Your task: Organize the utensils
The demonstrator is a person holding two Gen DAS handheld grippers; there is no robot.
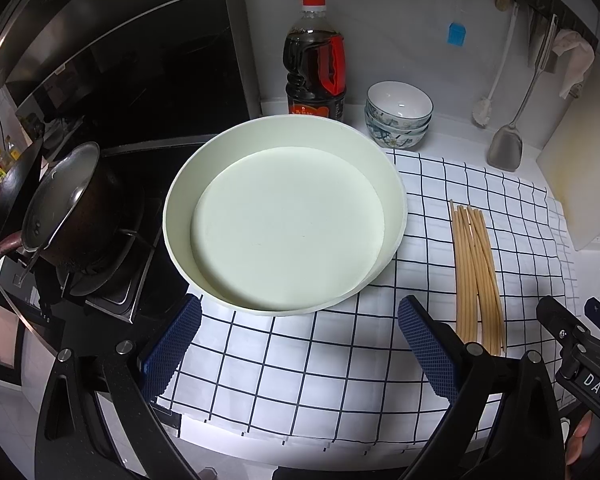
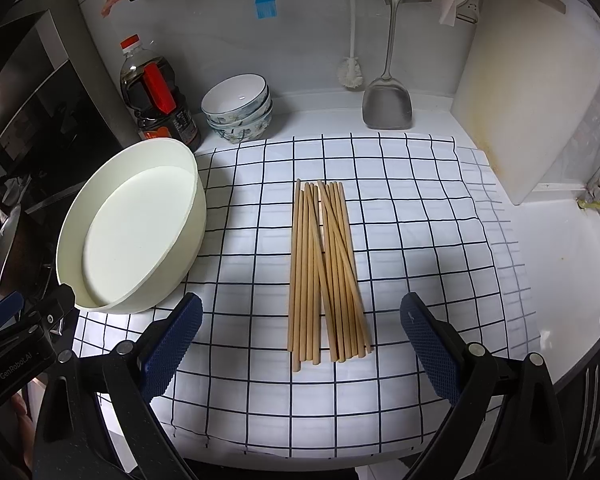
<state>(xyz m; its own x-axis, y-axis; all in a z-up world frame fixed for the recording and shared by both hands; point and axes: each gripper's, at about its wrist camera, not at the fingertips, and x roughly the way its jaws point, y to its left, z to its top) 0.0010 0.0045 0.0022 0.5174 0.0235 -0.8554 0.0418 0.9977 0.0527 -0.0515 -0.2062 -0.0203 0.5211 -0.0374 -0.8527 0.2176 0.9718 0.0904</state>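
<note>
Facing the round white basin [image 1: 284, 216] in the left wrist view, the left claw [image 1: 300, 344] hangs spread and empty above the checked cloth [image 1: 300, 368] on the desk, the chopsticks [image 1: 478, 276] lying bundled to its right beside the basin. A soy bottle [image 1: 316, 60] and stacked bowls [image 1: 398, 114] stand behind. In the right wrist view, the right claw [image 2: 302, 344] is likewise spread and empty, the chopsticks [image 2: 326, 272] lying on the cloth between its fingers [image 2: 430, 348], the basin [image 2: 136, 224] to the left.

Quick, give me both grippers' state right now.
Left gripper: open, holding nothing, facing the basin.
Right gripper: open, holding nothing, facing the chopsticks.
</note>
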